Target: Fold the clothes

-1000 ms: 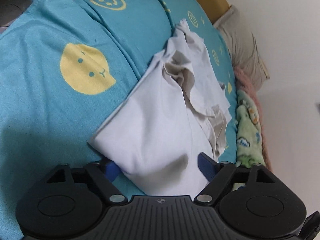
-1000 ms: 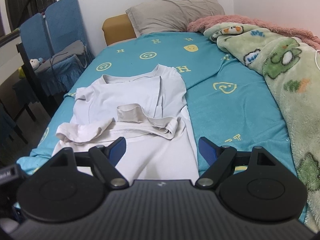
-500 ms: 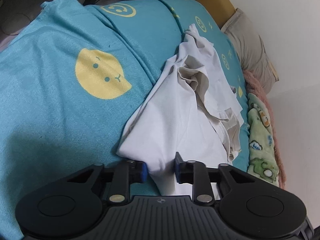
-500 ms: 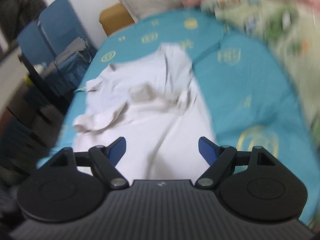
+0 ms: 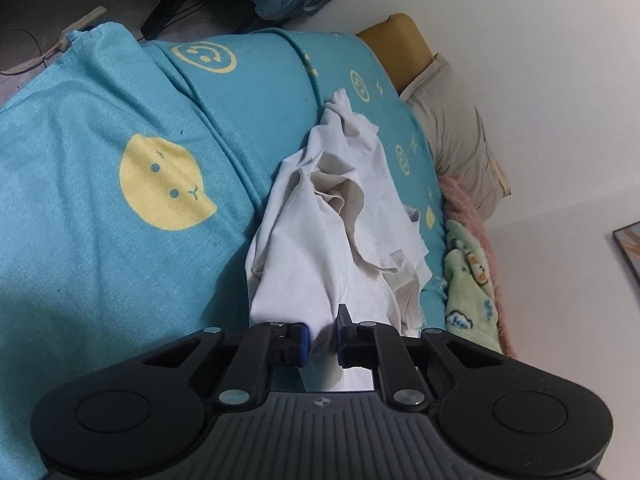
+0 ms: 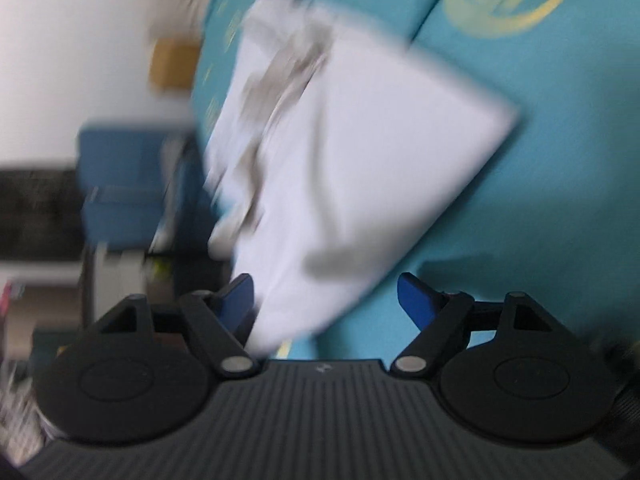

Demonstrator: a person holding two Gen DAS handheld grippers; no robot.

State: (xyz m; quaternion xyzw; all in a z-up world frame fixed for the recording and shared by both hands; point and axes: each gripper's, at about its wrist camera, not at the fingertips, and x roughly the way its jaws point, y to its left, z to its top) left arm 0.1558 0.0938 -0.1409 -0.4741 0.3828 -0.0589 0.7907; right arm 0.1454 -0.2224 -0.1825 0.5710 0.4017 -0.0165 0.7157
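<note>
A crumpled white garment (image 5: 320,248) with beige trim lies on the teal bed sheet (image 5: 100,240). In the left wrist view my left gripper (image 5: 322,336) is at its near hem, jaws still closing, with a fold of the white cloth pinched between the blue pads. The right wrist view is blurred and tilted. There the same garment (image 6: 352,152) spreads over the sheet (image 6: 540,200), and its near corner reaches between the fingers of my right gripper (image 6: 326,294). Those jaws are closing but stand wide; the cloth lies against the left finger only.
A grey pillow (image 5: 456,136) and a yellow headboard (image 5: 400,40) sit at the far end of the bed against a white wall. A green printed blanket (image 5: 468,280) lines the wall side. A blue chair (image 6: 120,184) stands beside the bed.
The left jaws have closed from wide apart onto the garment's hem. The right gripper has rolled and dropped toward the garment's corner, and its jaws have narrowed.
</note>
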